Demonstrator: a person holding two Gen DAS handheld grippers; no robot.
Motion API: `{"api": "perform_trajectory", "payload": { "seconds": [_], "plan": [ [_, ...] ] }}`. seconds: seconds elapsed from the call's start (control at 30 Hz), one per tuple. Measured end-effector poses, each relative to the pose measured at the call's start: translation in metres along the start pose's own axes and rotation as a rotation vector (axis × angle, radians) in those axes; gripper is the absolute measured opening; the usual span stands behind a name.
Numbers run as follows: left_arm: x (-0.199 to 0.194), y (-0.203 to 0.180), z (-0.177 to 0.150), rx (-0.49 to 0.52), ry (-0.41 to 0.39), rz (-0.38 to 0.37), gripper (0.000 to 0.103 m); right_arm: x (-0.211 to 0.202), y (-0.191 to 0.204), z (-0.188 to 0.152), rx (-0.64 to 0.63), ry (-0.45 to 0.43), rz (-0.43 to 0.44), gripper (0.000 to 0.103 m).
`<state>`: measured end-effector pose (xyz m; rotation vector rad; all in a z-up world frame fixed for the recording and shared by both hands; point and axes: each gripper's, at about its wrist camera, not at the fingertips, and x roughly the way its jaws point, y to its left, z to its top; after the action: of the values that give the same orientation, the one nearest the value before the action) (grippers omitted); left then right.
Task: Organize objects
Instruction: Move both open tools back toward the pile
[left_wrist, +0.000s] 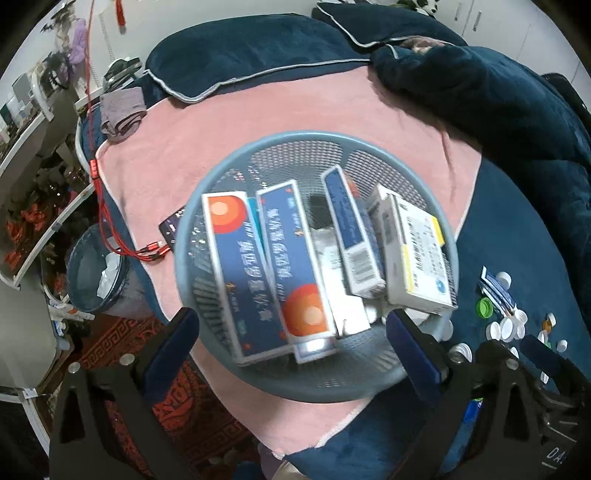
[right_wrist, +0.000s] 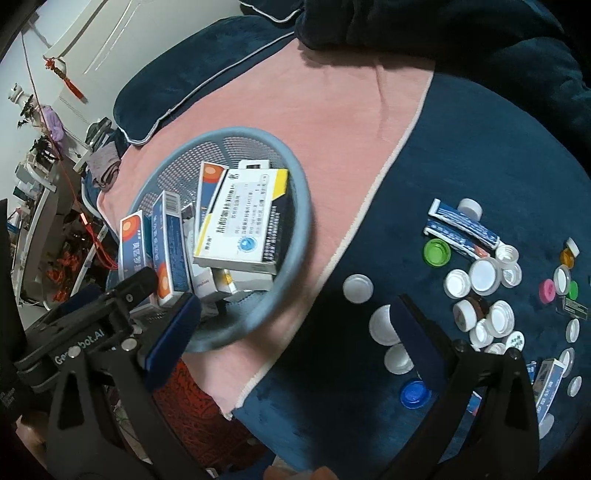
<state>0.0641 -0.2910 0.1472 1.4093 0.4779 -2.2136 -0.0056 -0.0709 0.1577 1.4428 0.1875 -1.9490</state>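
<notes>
Left wrist view: the left gripper (left_wrist: 291, 347), jaws wide apart and empty, frames a blue mesh basket (left_wrist: 424, 162) at centre, packed with medicine boxes (left_wrist: 291, 258), on a pink towel (left_wrist: 258, 118).

Right wrist view: the right gripper (right_wrist: 295, 332), jaws apart and empty, sits over a dark blue blanket (right_wrist: 480, 155); loose bottle caps (right_wrist: 484, 275) lie at right, the basket at centre left.

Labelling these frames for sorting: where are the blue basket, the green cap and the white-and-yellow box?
blue basket (right_wrist: 301, 206): right wrist view, right rim.
green cap (right_wrist: 436, 252): right wrist view, centre.
white-and-yellow box (right_wrist: 242, 218): right wrist view, printed top face.
</notes>
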Motion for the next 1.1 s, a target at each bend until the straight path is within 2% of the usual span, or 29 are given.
{"api": "perform_trajectory", "payload": {
  "seconds": [0.3,0.53,0.77,0.87,1.0,1.1],
  "plan": [
    [-0.003,-0.049,-0.016,0.088,0.014,-0.052,0.102,-0.019,-0.038,-0.015,0.06,0.0,-0.062,0.103],
    [-0.007,-0.093,-0.028,0.166,0.019,-0.093,0.102,-0.036,-0.088,-0.031,0.152,0.005,-0.109,0.103],
    [-0.011,-0.141,-0.039,0.259,0.041,-0.165,0.102,-0.048,-0.162,-0.079,0.341,0.105,-0.215,0.103],
    [-0.013,-0.164,-0.051,0.326,0.047,-0.2,0.102,-0.059,-0.188,-0.092,0.404,0.107,-0.259,0.103],
    [-0.007,-0.182,-0.069,0.398,0.078,-0.221,0.102,-0.061,-0.215,-0.104,0.478,0.133,-0.32,0.103],
    [0.003,-0.19,-0.08,0.434,0.118,-0.219,0.102,-0.052,-0.226,-0.111,0.506,0.187,-0.349,0.102]
  ]
}}
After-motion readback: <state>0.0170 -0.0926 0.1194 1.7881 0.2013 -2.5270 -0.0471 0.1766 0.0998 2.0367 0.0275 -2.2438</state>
